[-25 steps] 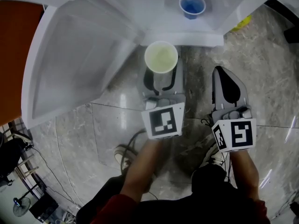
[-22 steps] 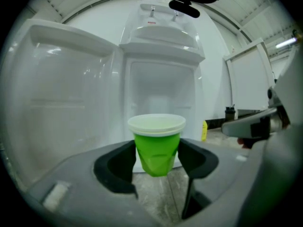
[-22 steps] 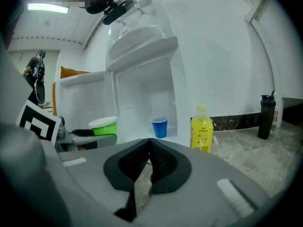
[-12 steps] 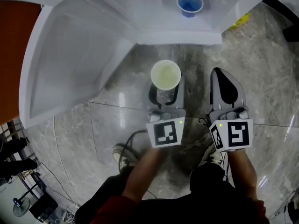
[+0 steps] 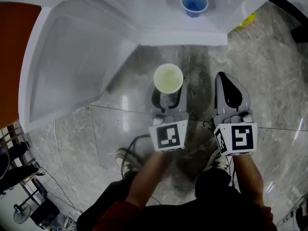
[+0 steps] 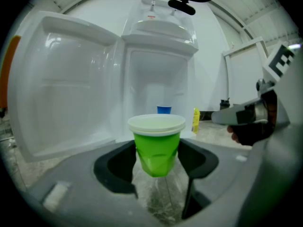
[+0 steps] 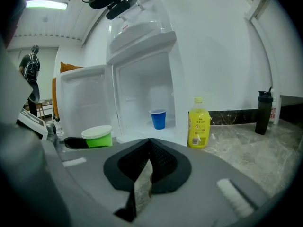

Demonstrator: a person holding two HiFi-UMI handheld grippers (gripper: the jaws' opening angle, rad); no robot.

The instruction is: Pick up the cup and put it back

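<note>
bare floor (image 5: 204, 64) ahead of green cup (image 5: 168, 77), blue cup (image 5: 194, 3) inside cabinet (image 5: 183, 37)

No text can be read; the label on the yellow bottle (image 7: 199, 123) is too small.

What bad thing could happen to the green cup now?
The left gripper pinches the green plastic cup with a white rim low on its creased wall; it might crumple or slip to the stone floor. Going into the open white fridge, it could bump the small blue plastic cup inside.
</note>
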